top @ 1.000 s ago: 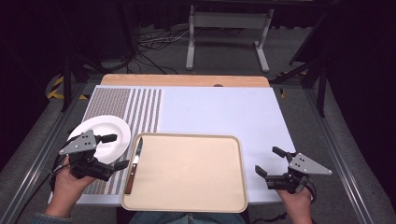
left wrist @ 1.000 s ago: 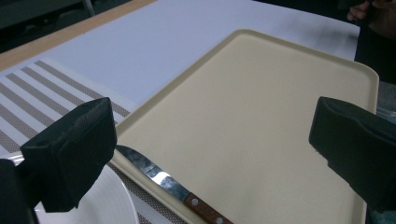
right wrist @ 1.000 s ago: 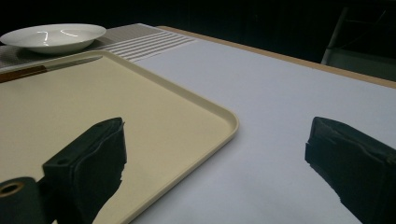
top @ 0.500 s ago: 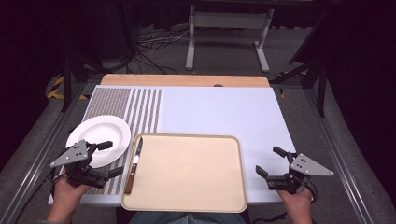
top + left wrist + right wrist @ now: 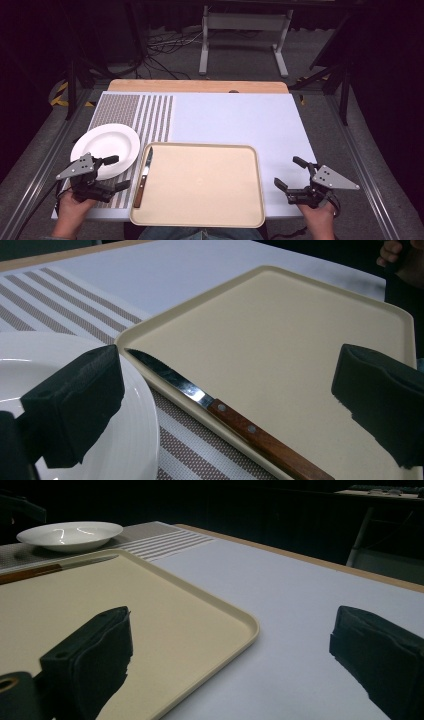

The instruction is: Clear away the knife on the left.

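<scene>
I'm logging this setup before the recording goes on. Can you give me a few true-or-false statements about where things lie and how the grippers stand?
1. The knife lies along the tray's left edge. True.
2. The white plate sits on the tray. False: it rests on the striped mat, left of the tray.
3. Both the left gripper and the right gripper are open and empty. True.
4. The knife's handle is black plastic. False: it is brown wood with rivets.

A wooden-handled knife [image 5: 143,177] is laid along the left edge of a beige tray [image 5: 200,220] — blade pointed away — beside a white plate [image 5: 106,144].
</scene>
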Tool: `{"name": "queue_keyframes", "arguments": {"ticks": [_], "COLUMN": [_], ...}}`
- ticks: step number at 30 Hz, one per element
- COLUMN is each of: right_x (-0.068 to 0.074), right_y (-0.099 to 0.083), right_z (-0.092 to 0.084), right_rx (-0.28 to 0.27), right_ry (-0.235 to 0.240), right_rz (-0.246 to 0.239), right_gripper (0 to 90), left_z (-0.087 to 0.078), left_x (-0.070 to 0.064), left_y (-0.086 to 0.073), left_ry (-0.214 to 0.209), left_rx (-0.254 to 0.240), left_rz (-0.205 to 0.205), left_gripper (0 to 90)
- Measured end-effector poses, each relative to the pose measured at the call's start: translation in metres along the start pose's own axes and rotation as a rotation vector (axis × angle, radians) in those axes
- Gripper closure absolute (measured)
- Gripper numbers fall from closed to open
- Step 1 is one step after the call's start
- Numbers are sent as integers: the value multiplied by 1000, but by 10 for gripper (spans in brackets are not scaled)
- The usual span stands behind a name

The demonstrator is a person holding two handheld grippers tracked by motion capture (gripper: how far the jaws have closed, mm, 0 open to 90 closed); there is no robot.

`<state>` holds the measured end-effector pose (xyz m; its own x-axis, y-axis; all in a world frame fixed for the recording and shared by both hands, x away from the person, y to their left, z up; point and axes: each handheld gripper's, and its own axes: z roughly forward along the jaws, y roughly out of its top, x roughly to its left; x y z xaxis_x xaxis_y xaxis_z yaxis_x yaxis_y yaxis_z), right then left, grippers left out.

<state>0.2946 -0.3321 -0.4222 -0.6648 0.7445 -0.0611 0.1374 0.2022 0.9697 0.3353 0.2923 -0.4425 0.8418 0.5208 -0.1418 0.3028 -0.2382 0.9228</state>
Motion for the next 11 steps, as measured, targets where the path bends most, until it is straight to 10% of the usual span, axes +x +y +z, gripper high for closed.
{"name": "queue_keyframes", "arguments": {"ticks": [11], "right_x": [0], "right_y": [0], "right_z": [0], "right_rx": [1], "right_ry": [6], "right_rz": [-1], "right_gripper": [40], "left_z": [1], "left_x": [-2], "left_y": [0], "left_ry": [15], "left_rx": [16], "left_rz": [26], "left_gripper": [17]}}
